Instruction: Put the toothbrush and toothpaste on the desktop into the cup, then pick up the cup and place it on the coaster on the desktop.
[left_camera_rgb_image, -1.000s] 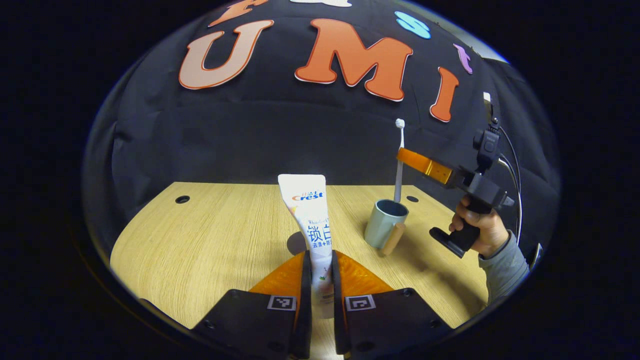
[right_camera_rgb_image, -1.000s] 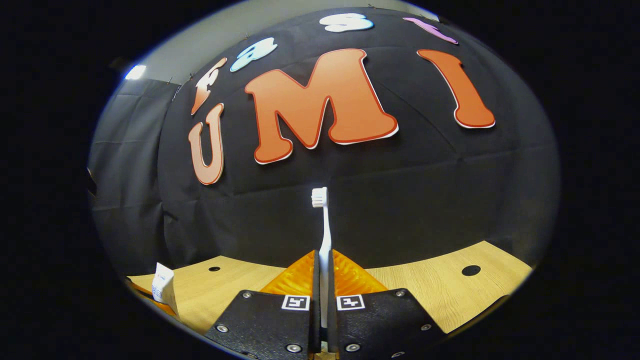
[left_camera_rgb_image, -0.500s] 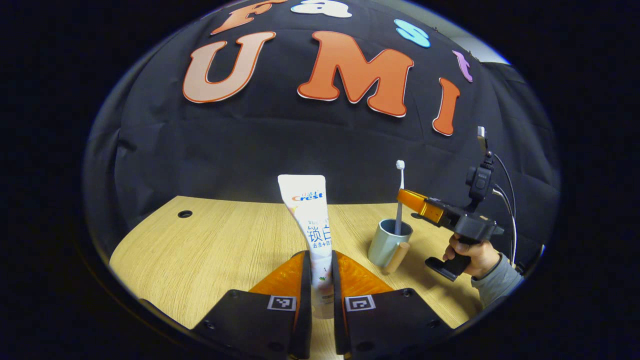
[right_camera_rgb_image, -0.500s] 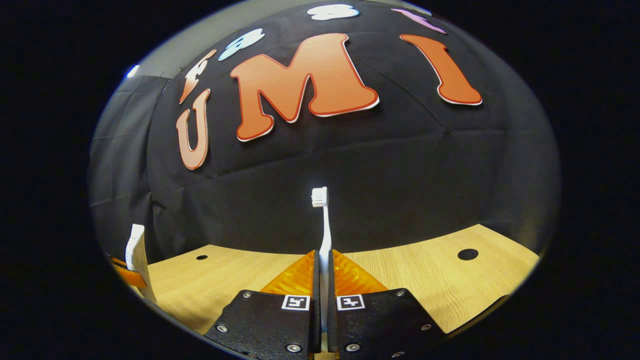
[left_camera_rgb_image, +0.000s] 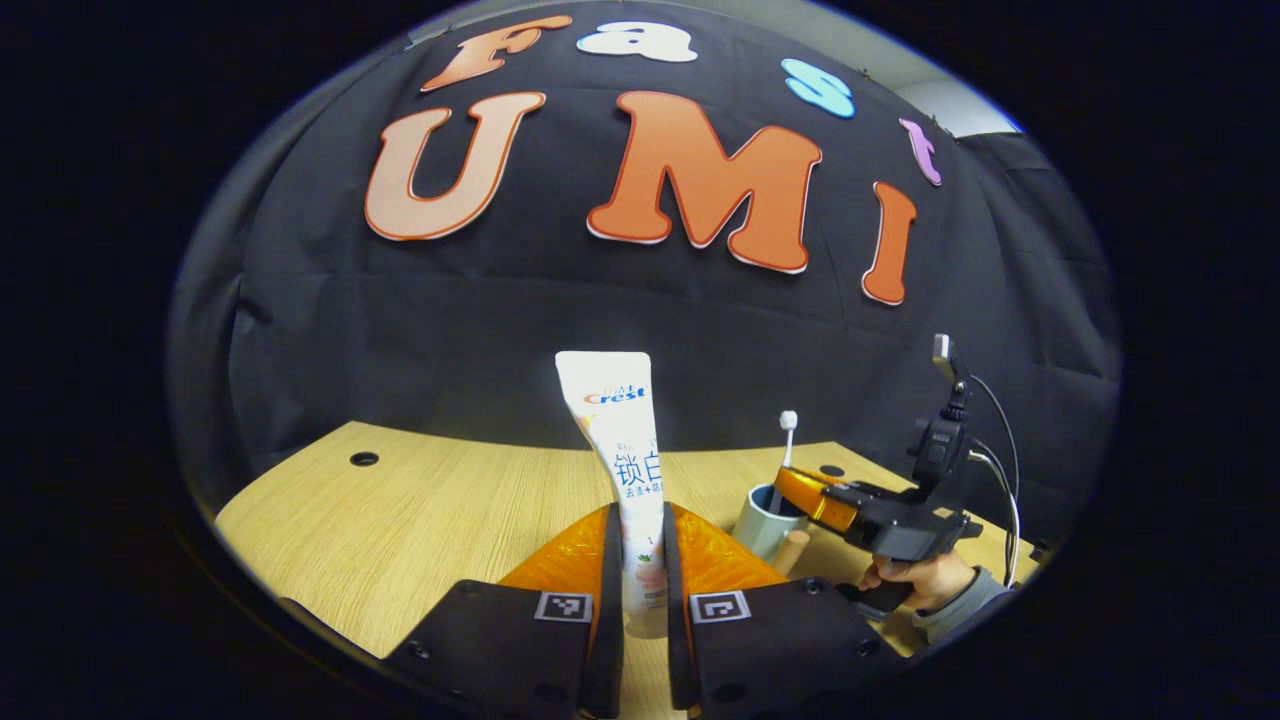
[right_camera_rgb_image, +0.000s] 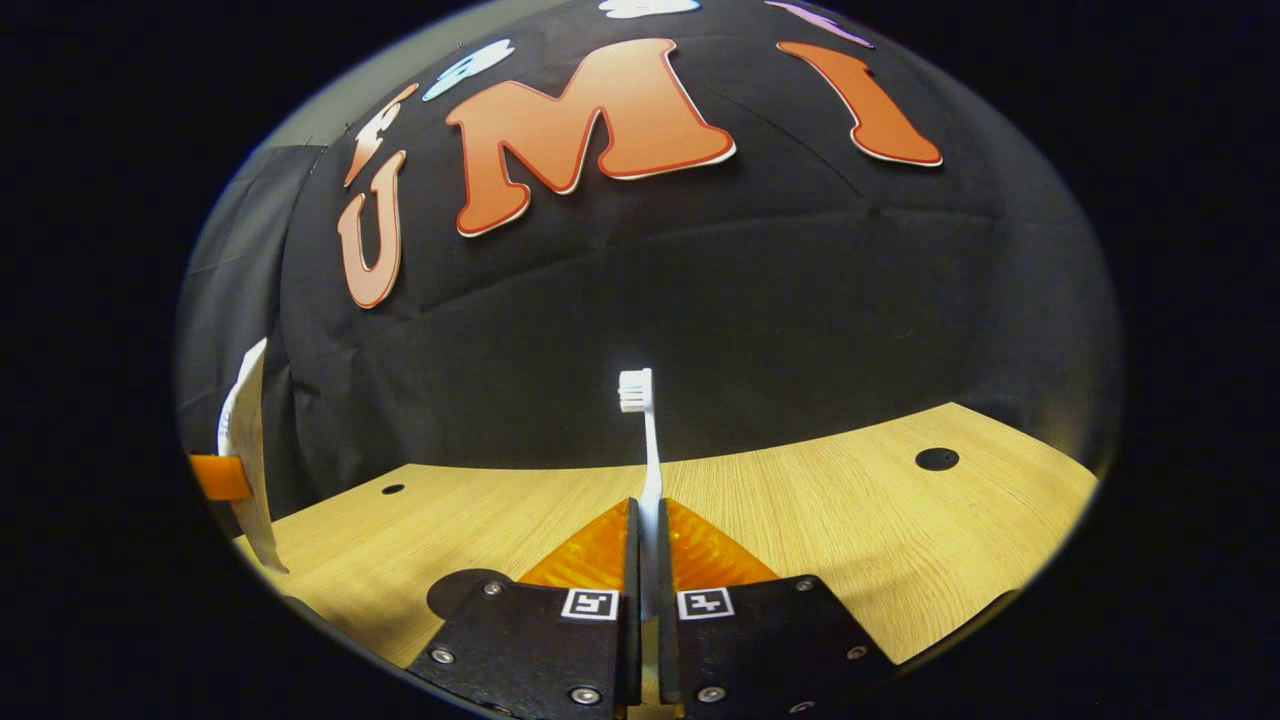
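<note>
With the right gripper (right_camera_rgb_image: 647, 560) pinching the upright white plastic toothbrush (right_camera_rgb_image: 648, 450) in the grey-blue cup with wooden handle (left_camera_rgb_image: 760, 524) near the wooden desktop's (left_camera_rgb_image: 450, 510) right edge, we should release gently, while the left gripper (left_camera_rgb_image: 642, 560) pinches the white toothpaste tube (left_camera_rgb_image: 620, 440).

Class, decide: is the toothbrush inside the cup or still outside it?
Inside: the toothbrush stands upright, its lower end within the cup, gripped by the right claw.

In the left gripper view the cup (left_camera_rgb_image: 762, 522) at lower right is half hidden behind the right gripper (left_camera_rgb_image: 800, 490) — the toothbrush (left_camera_rgb_image: 786, 440) handle's lower end is covered too.
</note>
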